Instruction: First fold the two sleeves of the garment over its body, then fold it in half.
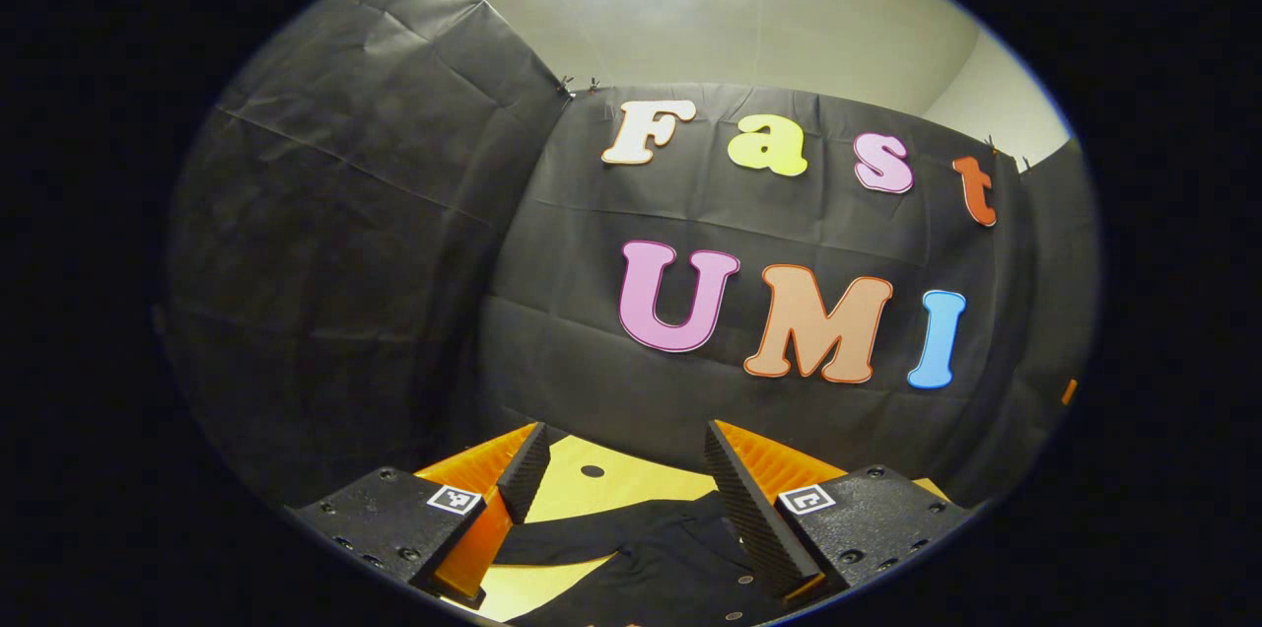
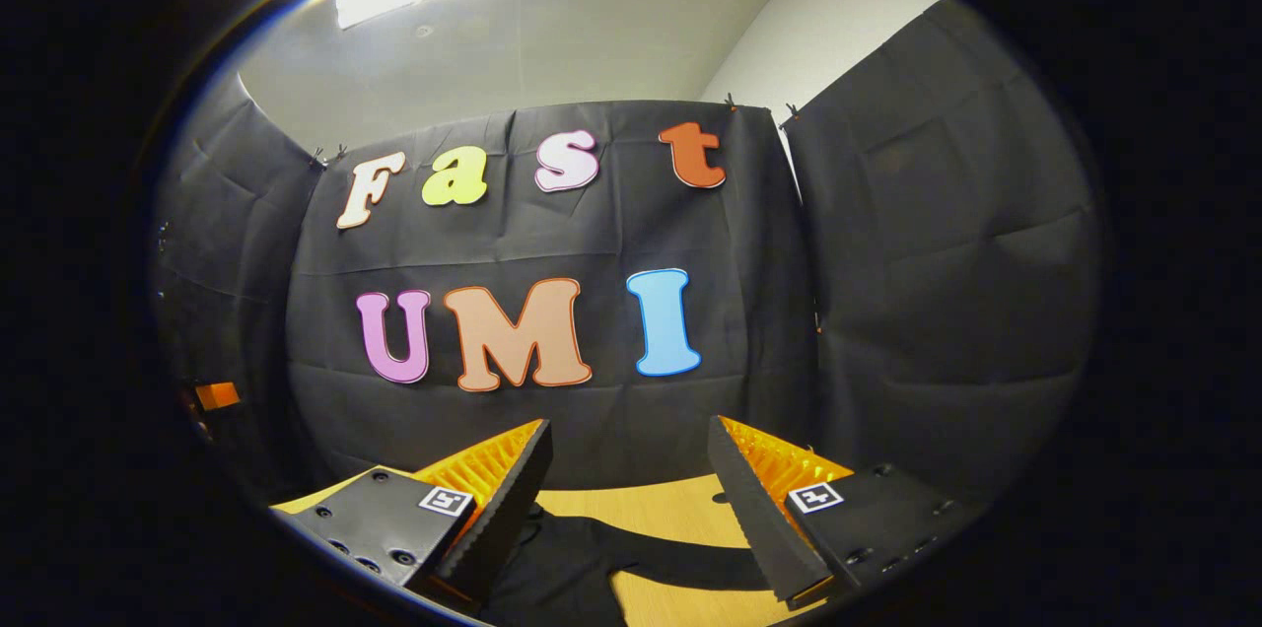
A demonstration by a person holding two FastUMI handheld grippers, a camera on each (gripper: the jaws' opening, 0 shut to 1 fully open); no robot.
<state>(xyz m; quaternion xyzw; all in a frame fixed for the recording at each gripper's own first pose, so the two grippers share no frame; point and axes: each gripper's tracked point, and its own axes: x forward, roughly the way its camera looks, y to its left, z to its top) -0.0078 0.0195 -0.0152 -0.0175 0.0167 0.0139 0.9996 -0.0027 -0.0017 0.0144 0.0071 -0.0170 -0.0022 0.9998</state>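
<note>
A dark garment [image 1: 651, 558] lies flat on the pale wooden table [image 1: 582, 484], seen low in the left gripper view with one sleeve [image 1: 572, 540] stretched out to the left. My left gripper [image 1: 626, 445] hangs above it, open, nothing between its fingers. In the right gripper view the same dark garment [image 2: 562, 568] lies below with a sleeve [image 2: 680, 553] reaching right across the table [image 2: 670, 509]. My right gripper [image 2: 629, 440] is open above it, holding nothing.
The booth's black cloth wall [image 1: 394, 312] stands close behind the table's far edge. A small dark hole [image 1: 592, 471] marks the tabletop. An orange object [image 2: 215, 395] shows at the left in the right gripper view.
</note>
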